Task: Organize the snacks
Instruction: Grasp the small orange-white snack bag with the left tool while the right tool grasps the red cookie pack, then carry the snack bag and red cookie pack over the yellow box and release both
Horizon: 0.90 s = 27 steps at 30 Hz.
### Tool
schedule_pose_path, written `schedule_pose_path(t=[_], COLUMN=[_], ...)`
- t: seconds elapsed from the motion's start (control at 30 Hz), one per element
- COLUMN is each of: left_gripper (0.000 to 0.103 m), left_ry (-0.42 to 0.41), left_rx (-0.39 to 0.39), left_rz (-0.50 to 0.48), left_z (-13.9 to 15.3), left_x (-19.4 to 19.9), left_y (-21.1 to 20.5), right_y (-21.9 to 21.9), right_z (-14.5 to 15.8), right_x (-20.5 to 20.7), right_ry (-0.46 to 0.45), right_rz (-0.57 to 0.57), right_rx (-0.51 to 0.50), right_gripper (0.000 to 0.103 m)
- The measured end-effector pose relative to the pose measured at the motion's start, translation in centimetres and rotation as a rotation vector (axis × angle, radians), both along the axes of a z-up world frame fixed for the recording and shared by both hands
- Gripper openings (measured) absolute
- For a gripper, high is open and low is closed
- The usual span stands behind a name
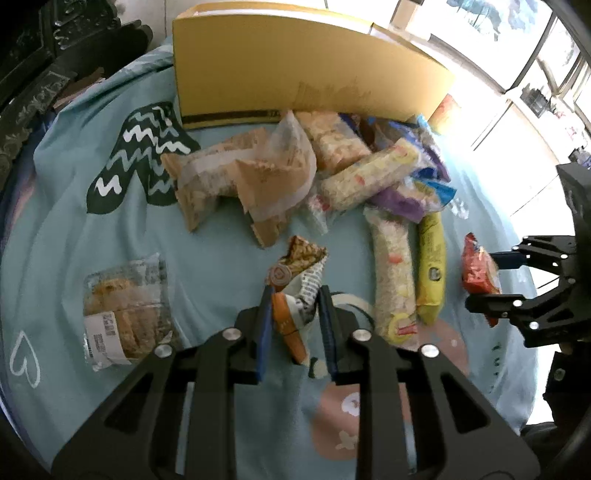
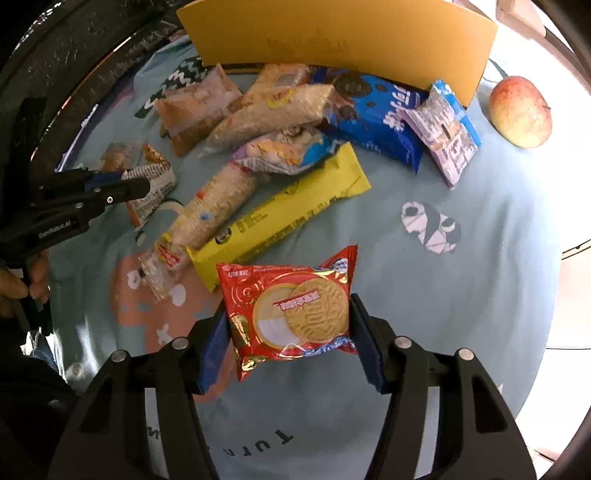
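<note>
One yellow box, one apple, one red biscuit packet, two claws.

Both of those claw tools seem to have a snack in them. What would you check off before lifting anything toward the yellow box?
1. Left gripper shut on the orange-and-white wafer pack: ok.
2. Right gripper pads against the red biscuit packet: ok, both sides touch.
3. Neighbours clear of the red packet: not ok, the yellow bar lies right beside its top corner.
4. Yellow box open on top: cannot tell.
5. Path to the box: not ok, the snack pile lies in front.
</note>
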State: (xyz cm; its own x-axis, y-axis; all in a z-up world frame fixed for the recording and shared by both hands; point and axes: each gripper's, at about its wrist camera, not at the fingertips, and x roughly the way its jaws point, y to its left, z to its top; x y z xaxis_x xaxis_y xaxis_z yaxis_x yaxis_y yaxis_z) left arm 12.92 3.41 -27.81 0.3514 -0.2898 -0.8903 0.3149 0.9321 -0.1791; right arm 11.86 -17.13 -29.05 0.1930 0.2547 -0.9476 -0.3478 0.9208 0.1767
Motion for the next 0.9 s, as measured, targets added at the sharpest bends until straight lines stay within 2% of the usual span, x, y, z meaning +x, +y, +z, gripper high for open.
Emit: schedule_pose_path(t=[0.03,0.07,0.13,0.17,0.2,0.27,0.33,0.47,0.53,0.6,0.67,0.7,0.77,0.83,0.87,0.9], left_gripper=[0.034,0.053,0.064,0.049,0.032,0.022,0.020,0.020,0.021,0.025,0.066,0.071,0.074,0.073,0.069,0.059], left_ry=[0.010,0.034,0.006,0.000,0.006,0.007,-0.012,-0.040,-0.020,0.015,0.036,0.033,0.033,0.045,0.048,0.029], left_rx=[0.016,0.037,0.047,0.054,0.027,0.002,-0.023,-0.052,-0.036,0.003,0.003,-0.016,-0.073,-0.067,-0.051,-0.029], left_rz=[0.003,0.009,0.004,0.005,-0.001,-0.005,-0.016,-0.005,-0.010,0.005,0.048,0.076,0.116,0.132,0.126,0.106], left_z=[-0.4,-1.1,-1.3,-1.3,-1.2,-0.9,0.0,1.5,1.0,-0.3,-1.1,-1.1,-1.1,-1.3,-1.5,-1.4], left_x=[0.1,0.3,-0.1,-0.2,-0.3,-0.3,-0.5,-0.3,-0.2,0.4,1.0,1.3,1.7,2.3,2.6,2.6], left_y=[0.0,-0.1,-0.4,-0.5,-0.4,-0.3,-0.2,-0.1,-0.3,-0.6,-0.4,-0.1,0.4,0.2,0.0,-0.5], right_y=[-0.7,-0.9,-1.2,-1.2,-1.3,-1.6,-1.9,-2.5,-2.7,-2.5,-2.4,-2.6,-2.8,-3.0,-3.2,-3.4], right_z=[0.1,-0.1,-0.2,0.0,0.4,1.4,2.2,3.0,2.8,2.4,2.5,2.6,2.8,2.8,2.8,2.9], right_x=[-0.4,-0.8,-0.9,-0.9,-1.0,-1.1,-1.0,-1.0,-1.0,-1.1,-1.4,-1.7,-1.9,-1.8,-1.9,-1.9], right_ry=[0.001,0.004,0.006,0.005,-0.002,-0.014,-0.024,-0.032,-0.017,-0.007,-0.006,-0.007,-0.010,-0.009,-0.009,-0.009], right_rz=[0.002,0.005,0.001,-0.002,-0.004,-0.008,-0.019,-0.034,-0.045,-0.050,-0.045,-0.043,-0.043,-0.054,-0.060,-0.066], right_rx=[-0.004,-0.015,-0.019,-0.010,0.000,0.016,0.031,0.046,0.045,0.040,0.038,0.037,0.032,0.029,0.029,0.028], right_gripper=[0.061,0.061,0.061,0.061,0.061,0.061,0.061,0.061,0.061,0.061,0.061,0.061,0.061,0.061,0.061,0.061])
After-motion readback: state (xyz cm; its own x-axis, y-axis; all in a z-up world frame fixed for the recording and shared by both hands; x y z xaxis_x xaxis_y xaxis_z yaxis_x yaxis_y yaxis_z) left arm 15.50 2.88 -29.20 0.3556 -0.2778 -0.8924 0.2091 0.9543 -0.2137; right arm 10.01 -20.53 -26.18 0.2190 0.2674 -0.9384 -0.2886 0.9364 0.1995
